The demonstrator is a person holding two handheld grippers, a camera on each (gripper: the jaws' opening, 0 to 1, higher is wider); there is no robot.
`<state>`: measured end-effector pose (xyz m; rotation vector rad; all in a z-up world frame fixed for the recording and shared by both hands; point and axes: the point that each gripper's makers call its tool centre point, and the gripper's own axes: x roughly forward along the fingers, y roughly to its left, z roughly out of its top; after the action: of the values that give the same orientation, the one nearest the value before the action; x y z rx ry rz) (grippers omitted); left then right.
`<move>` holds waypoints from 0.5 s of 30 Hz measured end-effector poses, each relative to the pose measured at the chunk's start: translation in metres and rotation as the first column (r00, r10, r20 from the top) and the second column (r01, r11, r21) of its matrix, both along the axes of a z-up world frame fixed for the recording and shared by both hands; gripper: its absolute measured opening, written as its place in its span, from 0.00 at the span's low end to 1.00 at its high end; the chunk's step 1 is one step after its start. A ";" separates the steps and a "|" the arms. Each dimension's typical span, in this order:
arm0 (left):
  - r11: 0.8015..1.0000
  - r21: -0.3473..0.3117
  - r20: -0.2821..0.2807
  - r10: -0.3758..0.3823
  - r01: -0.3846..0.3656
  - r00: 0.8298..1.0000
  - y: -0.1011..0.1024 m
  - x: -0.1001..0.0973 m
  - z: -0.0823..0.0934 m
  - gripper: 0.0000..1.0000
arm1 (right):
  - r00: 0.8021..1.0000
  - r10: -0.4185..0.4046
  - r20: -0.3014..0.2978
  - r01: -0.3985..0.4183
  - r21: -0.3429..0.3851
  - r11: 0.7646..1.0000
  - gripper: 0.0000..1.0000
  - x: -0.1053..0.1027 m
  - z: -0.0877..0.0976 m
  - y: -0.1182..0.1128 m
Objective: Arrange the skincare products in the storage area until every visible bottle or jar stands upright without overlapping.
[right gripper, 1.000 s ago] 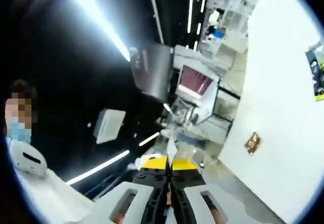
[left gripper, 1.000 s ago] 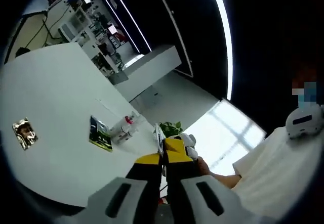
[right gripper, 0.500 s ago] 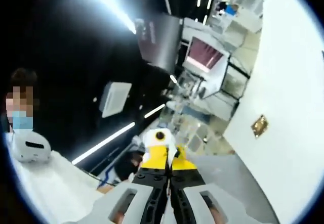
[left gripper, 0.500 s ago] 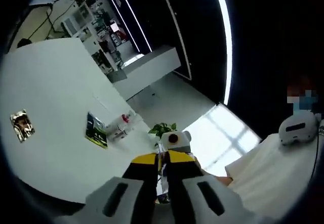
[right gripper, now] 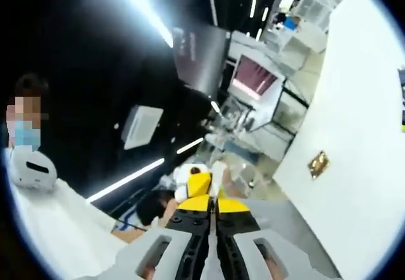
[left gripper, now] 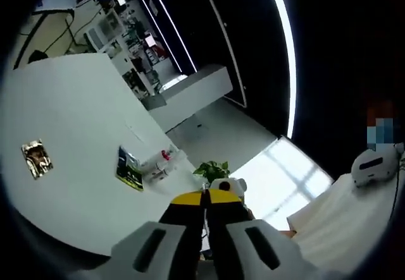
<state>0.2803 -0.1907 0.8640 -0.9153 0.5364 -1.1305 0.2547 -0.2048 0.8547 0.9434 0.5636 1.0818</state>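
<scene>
White table [left gripper: 69, 134] with bottles [left gripper: 158, 166] lying beside green packet [left gripper: 128, 170]; left gripper [left gripper: 204, 198], right gripper [right gripper: 214, 204] both clenched, nothing grasped.

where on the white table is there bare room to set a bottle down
In the left gripper view, the white table lies bare between the small gold-framed card and the dark green packet, and across its far half. It is crowded at the edge beside the packet, where small clear bottles cluster, one red-capped. The left claw is shut, holding nothing.
</scene>
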 end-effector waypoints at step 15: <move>0.995 0.046 0.013 -0.089 0.088 0.996 -0.010 -0.013 -0.007 0.00 | 0.998 -0.060 0.006 0.060 0.010 0.998 0.02 0.004 0.000 -0.009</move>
<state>0.2673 -0.2011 0.8569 -0.8500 0.5933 -1.1996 0.2587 -0.2141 0.8543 0.9597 0.5221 1.0347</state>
